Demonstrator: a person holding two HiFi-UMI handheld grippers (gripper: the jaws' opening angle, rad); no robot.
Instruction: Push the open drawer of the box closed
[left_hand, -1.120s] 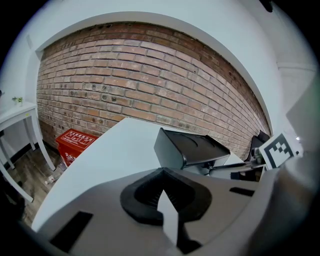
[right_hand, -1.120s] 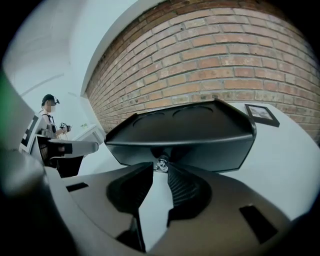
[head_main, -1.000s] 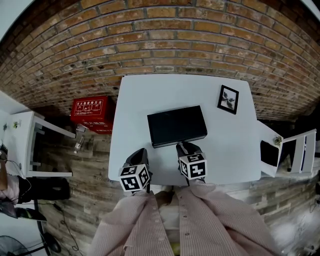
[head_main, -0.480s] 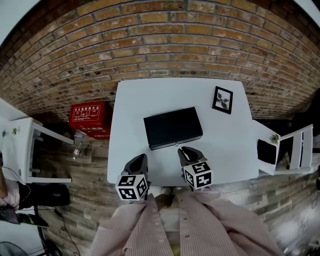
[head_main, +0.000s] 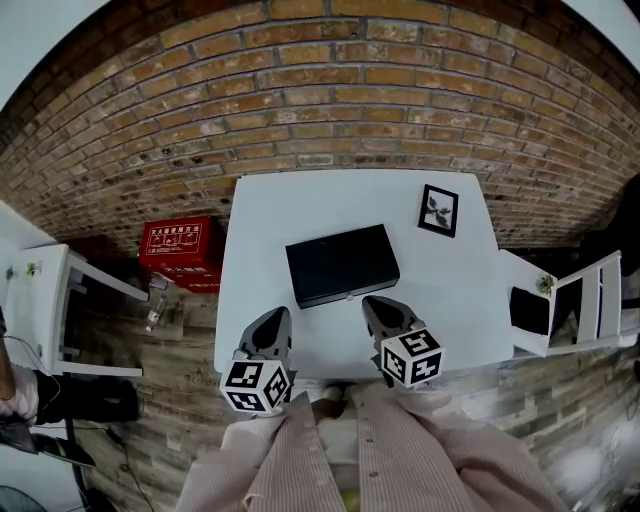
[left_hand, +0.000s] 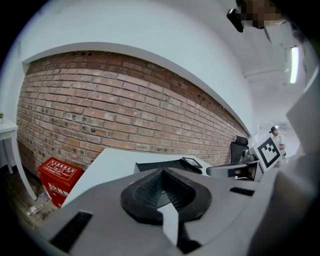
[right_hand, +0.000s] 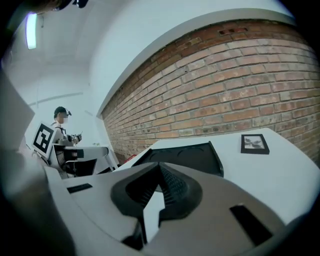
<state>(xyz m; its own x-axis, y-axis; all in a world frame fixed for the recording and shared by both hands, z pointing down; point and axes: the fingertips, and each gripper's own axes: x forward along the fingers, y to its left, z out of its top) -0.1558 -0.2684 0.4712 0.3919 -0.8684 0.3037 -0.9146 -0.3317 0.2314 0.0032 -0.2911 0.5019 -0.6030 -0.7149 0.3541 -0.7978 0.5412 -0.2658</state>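
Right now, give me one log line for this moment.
box: drawer looks shut | left tongs: shut, empty | right tongs: just closed, empty | both off the box, over near edge of table

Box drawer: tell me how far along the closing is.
Done, it seems: the black box on the white table shows a flush front, nothing sticking out. In hand: nothing; the left gripper is shut and empty, the right gripper has just closed its jaws on nothing, both apparently off the box. Left: apparently nothing.
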